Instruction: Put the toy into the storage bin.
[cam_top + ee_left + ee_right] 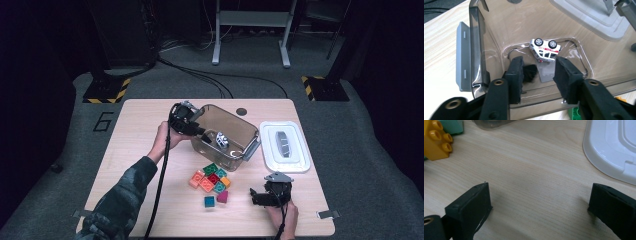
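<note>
A white toy car [545, 49] lies on its side on the floor of a clear smoky plastic bin [477, 50]. My left gripper [537, 72] hangs just inside the bin's near wall, jaws apart, with nothing pressed between the pads. A small black piece [531, 72] rests by the left pad. In the high view the left gripper [200, 132] reaches over the bin [235, 120] from its left, and the car [222, 141] shows inside. My right gripper [256, 196] rests low over bare table at the front right, and its jaws [540, 200] stand wide open and empty.
Several coloured bricks [210, 180] lie in a cluster in front of the bin, with a yellow brick [437, 140] and a green brick [573, 112] closest to the grippers. The white bin lid [285, 145] lies flat to the right of the bin.
</note>
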`<action>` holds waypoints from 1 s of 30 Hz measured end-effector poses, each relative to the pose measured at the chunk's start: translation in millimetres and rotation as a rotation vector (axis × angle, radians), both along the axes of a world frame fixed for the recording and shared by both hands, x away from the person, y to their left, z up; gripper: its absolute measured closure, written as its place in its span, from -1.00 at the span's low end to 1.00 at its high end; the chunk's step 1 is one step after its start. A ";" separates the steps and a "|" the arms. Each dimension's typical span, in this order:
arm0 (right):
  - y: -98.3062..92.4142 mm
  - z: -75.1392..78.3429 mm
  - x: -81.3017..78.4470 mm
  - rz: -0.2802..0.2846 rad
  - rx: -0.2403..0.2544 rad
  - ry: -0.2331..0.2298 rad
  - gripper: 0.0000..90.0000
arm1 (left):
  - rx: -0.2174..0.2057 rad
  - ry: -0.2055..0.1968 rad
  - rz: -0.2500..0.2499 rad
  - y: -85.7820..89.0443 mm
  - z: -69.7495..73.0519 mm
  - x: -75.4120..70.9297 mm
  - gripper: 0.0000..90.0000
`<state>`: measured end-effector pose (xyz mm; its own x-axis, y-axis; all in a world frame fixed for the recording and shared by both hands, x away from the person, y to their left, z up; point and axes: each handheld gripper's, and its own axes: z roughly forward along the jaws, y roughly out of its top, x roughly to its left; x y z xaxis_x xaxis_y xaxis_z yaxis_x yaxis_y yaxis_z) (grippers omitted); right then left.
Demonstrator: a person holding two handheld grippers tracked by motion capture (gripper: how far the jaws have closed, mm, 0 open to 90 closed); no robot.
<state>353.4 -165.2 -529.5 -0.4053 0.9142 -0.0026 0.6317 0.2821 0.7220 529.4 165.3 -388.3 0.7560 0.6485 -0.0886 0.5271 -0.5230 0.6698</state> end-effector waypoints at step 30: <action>0.1 0.1 -0.2 -0.002 0.003 0.003 -0.93 | -0.049 -0.133 0.025 65.7 -3.8 -82.2 -0.71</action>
<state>353.2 -165.1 -529.3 -0.4032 0.9151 0.0015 0.6343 0.2783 0.7212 447.2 231.0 -392.0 0.7469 0.6646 -0.0204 0.4442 -0.4758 0.7591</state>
